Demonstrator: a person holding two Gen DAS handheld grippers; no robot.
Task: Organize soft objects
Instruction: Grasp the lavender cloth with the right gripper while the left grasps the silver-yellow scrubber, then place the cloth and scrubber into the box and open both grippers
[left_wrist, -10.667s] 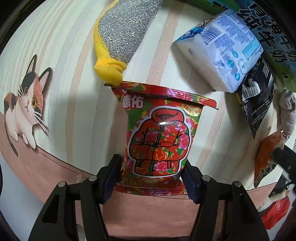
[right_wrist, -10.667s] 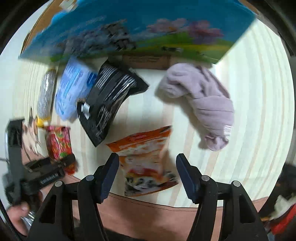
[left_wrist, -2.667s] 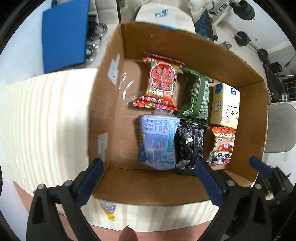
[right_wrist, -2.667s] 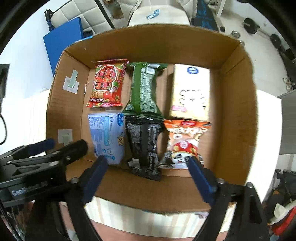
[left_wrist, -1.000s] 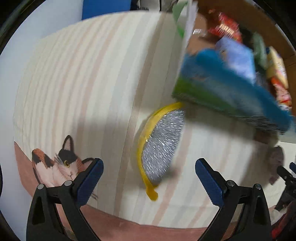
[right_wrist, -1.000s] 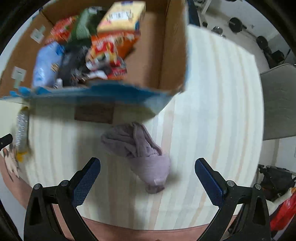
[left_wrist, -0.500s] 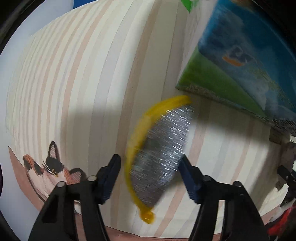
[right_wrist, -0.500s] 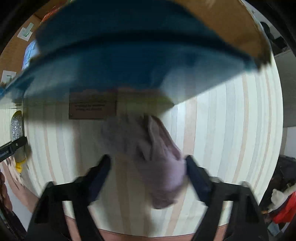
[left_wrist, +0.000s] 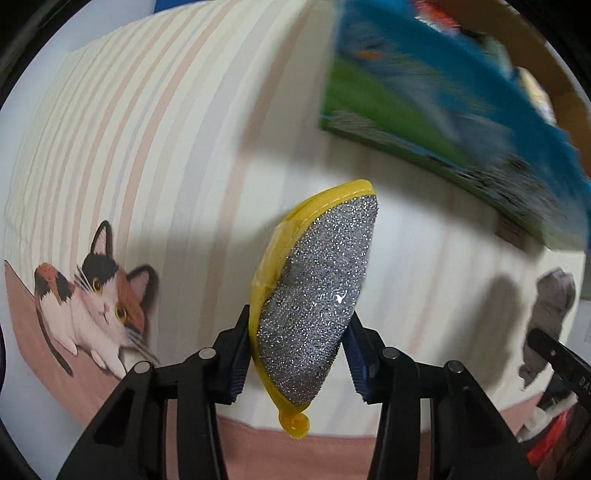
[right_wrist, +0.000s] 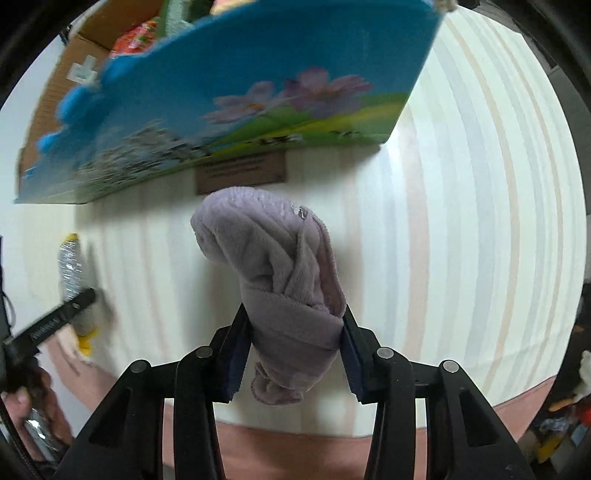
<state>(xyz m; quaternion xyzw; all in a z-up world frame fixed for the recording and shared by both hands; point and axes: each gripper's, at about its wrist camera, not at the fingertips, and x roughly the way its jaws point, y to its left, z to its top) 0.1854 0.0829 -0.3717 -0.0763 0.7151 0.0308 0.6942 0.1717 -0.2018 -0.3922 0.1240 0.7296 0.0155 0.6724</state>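
Note:
A silver glitter scrub pad with a yellow rim (left_wrist: 314, 295) lies on the striped tablecloth in the left wrist view. My left gripper (left_wrist: 299, 354) is closing on its near end, and both pads press its sides. In the right wrist view a lilac cloth bundle (right_wrist: 280, 280) sits between the fingers of my right gripper (right_wrist: 295, 347), whose jaws are closing and squeeze its lower part. The same cloth (left_wrist: 550, 310) shows at the right edge of the left view, and the scrub pad (right_wrist: 72, 269) at the left of the right view.
A cardboard box with blue and green printed sides (right_wrist: 236, 99) stands just behind both objects, with snack packs inside. A cat picture (left_wrist: 92, 310) is printed on the tablecloth at the left. A hand (right_wrist: 22, 398) holds the other gripper at the lower left.
Both grippers went from wide open to closed on their objects: the left on the scrub pad, the right on the lilac cloth. Each moved in closer over its object.

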